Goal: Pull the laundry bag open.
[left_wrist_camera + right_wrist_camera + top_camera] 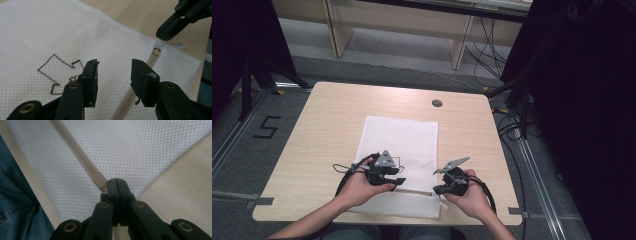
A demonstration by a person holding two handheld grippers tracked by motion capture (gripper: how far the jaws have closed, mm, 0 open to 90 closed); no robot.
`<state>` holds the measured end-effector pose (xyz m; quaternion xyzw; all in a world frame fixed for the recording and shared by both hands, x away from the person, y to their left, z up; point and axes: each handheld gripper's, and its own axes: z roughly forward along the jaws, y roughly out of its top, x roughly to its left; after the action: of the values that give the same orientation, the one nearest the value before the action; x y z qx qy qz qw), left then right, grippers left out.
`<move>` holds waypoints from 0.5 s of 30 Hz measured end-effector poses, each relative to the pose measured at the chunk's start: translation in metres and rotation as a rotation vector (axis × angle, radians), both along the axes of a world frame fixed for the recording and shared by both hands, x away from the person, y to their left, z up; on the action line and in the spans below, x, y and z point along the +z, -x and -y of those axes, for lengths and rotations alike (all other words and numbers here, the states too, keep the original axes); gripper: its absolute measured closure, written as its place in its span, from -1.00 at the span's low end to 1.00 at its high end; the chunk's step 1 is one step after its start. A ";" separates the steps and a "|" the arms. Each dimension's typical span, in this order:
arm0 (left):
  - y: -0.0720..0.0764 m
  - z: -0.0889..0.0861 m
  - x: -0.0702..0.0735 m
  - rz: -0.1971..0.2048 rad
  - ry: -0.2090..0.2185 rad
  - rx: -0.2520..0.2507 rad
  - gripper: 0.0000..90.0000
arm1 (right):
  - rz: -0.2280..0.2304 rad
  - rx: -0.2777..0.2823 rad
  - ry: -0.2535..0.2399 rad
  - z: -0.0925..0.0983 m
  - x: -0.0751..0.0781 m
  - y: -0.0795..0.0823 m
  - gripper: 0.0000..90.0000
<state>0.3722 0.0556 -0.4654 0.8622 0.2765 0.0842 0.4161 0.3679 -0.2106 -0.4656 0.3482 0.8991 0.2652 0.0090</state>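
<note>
A white mesh bag (399, 150) lies flat on the middle of the pale wooden counter (322, 130), its near edge at the counter's front rim. The fabric is a fine, regular net of small holes, soft and slightly rumpled, rectangular in outline. A cream zipper (75, 150) runs along the near end, its ribbed tape ending close to the bag's right corner. A thin brown outline is stitched on the mesh (60, 72). A small white tab (175, 45) sticks out past the corner by the zipper's end.

The right tongs (116, 182) are pressed together at the zipper's end; they seem to pinch the pull there, though the tips hide it. The left tongs (113, 75) stand apart just over the mesh beside the zipper, nothing between them. Each is held in a hand at the bag's near end (362, 187). Blue denim (15, 200) shows below the counter's edge.
</note>
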 end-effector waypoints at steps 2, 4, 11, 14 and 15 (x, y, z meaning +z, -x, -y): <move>0.001 0.006 0.000 -0.006 0.001 -0.015 0.29 | -0.016 -0.008 -0.001 -0.002 0.000 0.000 1.00; 0.003 0.012 0.000 -0.010 -0.004 -0.026 0.31 | -0.038 -0.026 -0.001 -0.002 0.000 -0.001 1.00; 0.005 0.030 -0.004 -0.013 -0.035 -0.082 0.39 | -0.081 -0.083 -0.003 0.001 -0.003 -0.002 1.00; 0.006 0.036 -0.005 -0.011 -0.058 -0.103 0.46 | -0.082 -0.097 0.000 0.002 -0.003 -0.005 1.00; 0.006 0.038 -0.006 -0.011 -0.057 -0.109 0.47 | -0.090 -0.099 -0.001 0.002 -0.003 -0.005 1.00</move>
<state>0.3659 0.0174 -0.4711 0.8879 0.2287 0.0646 0.3939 0.3727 -0.2130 -0.4689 0.4038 0.8801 0.2489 -0.0185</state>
